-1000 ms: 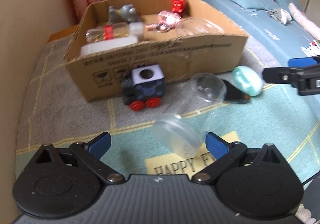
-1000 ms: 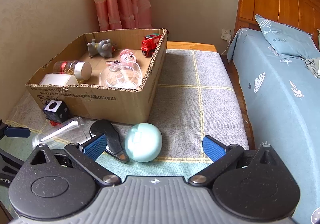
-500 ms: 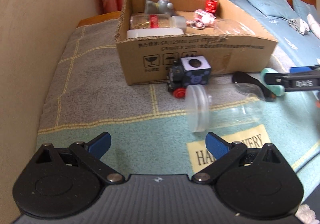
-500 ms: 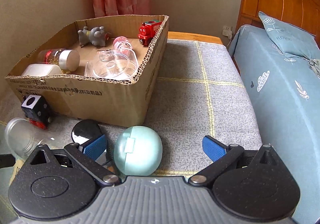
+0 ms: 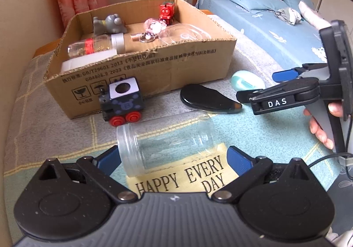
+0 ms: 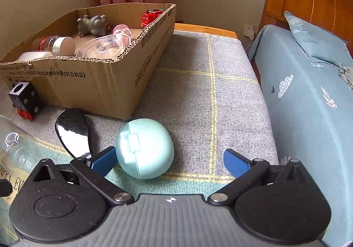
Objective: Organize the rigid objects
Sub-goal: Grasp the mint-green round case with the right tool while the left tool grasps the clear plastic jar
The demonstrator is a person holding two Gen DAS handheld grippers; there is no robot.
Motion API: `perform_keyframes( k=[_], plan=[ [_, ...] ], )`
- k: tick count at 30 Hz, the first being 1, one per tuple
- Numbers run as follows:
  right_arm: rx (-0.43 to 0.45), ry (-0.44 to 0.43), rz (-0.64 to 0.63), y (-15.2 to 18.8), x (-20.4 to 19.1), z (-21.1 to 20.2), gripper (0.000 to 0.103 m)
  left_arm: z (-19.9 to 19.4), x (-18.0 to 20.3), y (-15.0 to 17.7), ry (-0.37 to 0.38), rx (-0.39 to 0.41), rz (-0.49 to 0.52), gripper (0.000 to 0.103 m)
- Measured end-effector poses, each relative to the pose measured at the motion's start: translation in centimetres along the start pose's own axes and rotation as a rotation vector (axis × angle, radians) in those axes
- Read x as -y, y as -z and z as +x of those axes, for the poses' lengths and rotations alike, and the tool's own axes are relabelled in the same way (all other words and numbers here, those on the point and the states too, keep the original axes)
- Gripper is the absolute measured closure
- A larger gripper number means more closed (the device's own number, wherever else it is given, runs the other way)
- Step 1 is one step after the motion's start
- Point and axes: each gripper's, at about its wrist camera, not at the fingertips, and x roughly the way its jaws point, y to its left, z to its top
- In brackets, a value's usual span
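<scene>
**Four loose items left outside the box, both grippers poised**

Since a second ago, both grippers have closed in on their targets: the clear jar (image 5: pixel 167 141), which lay pointing away from the left gripper (image 5: pixel 173 158), now lies crosswise between its spread jaws, and the teal egg-shaped case (image 6: pixel 144 147) sits nearer the right gripper (image 6: pixel 169 161), touching the left blue pad (image 6: pixel 103 159) of its open jaws. Neither gripper holds anything yet.

My reading is that the task is a little past halfway. Taking the cardboard box (image 5: pixel 154 70) as landmark:

- Inside it already: a grey animal figure (image 5: pixel 109 24) toward the back, a red toy engine (image 5: pixel 166 10) in the far corner, a pink trinket (image 5: pixel 153 25) with a key ring, a clear dome lid (image 5: pixel 185 32), a lidded spice jar (image 5: pixel 97 45) lying on its side, and a white lid (image 5: pixel 88 61) against the front wall.
- Outside it, all on the cloth-covered surface (image 6: pixel 198 92): a black toy engine (image 5: pixel 122 101) touching the front wall, a black oval case (image 5: pixel 207 100) just in front of the box, the teal case off the front corner, and the clear jar farther out in front (its open mouth faces the left side).

Those four still need to go in. The jar is empty, as far as its clear wall shows.
</scene>
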Motion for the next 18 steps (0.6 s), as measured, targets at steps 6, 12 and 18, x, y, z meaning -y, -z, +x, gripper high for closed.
perform_keyframes(
  k=[6,12,18],
  plan=[
    [0.022,0.002,0.001,0.3,-0.1,-0.1,0.000,1.4,-0.1,-0.7,-0.006,0.012,-0.075,0.003],
    [0.034,0.004,0.004,0.4,0.0,-0.2,0.000,2.6,-0.2,-1.4,-0.046,0.014,-0.126,0.003],
    [0.045,-0.004,-0.008,0.5,0.0,-0.2,0.000,2.0,-1.8,-0.4,-0.120,0.010,-0.118,0.002]
  ],
)
